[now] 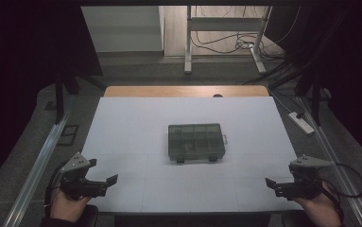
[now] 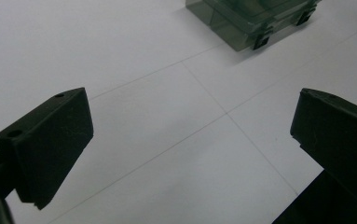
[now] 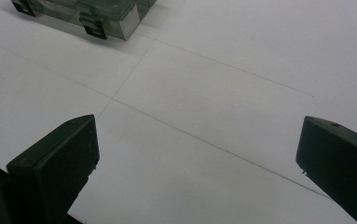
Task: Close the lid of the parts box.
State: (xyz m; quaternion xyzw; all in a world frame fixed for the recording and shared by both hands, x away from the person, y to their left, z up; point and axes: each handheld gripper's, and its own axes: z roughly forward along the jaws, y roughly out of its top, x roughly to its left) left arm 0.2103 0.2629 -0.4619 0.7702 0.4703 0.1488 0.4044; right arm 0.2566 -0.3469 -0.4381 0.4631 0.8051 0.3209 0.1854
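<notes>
A dark translucent compartment box [image 1: 195, 142] with a shut lid and two black front latches lies at the middle of the white table top [image 1: 136, 127]. Its corner shows at the top of the left gripper view [image 2: 248, 18] and at the top left of the right gripper view [image 3: 87, 11]. My left gripper [image 1: 107, 183] rests near the table's front left corner, held by a hand, jaws wide apart and empty [image 2: 190, 140]. My right gripper [image 1: 272, 184] sits near the front right corner, also open with nothing between its jaws [image 3: 197, 158]. Both point inward toward the box.
A wooden strip [image 1: 185, 91] edges the table's far side. Metal rails [image 1: 44, 156] run along both sides. A white power strip [image 1: 301, 122] lies on the floor at the right, and a white desk frame [image 1: 226, 28] with cables stands behind.
</notes>
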